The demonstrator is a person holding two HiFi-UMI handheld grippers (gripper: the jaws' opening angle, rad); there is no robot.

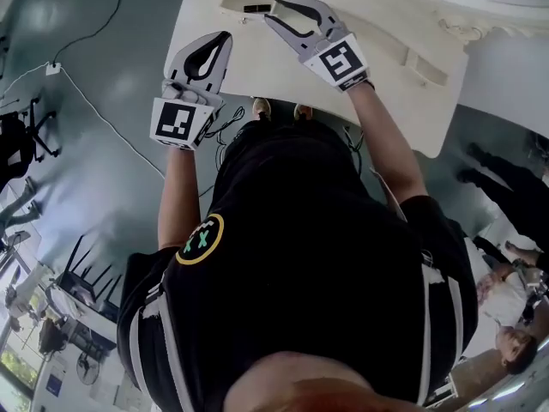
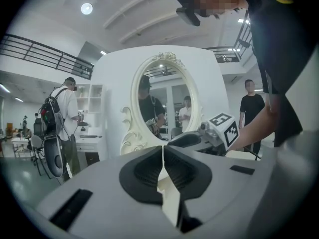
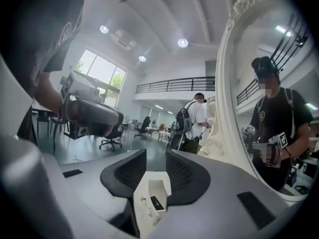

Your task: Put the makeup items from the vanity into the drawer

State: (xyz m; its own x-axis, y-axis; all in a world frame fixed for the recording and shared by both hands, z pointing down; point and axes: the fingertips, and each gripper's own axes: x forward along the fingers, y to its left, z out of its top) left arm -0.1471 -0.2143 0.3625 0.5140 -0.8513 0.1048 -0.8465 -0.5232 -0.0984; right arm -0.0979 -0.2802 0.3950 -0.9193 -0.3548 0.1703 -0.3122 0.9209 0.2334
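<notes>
Scanning head view, found left gripper (image 1: 225,37) at 11 o'clock, right gripper (image 1: 273,10) at 12, over the white vanity (image 1: 257,71). Left gripper view: saw jaws clenched, empty, facing the oval mirror (image 2: 167,98). Right gripper view: saw jaws released, dark makeup item (image 3: 157,203) in drawer (image 3: 145,213) at 6 o'clock.

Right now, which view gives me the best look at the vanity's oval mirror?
The left gripper view: the mirror faces it whole, ornate frame and all. The right gripper view catches only part of it, steeply from the side. The head view looks down on the tabletop and shows no glass.
</notes>
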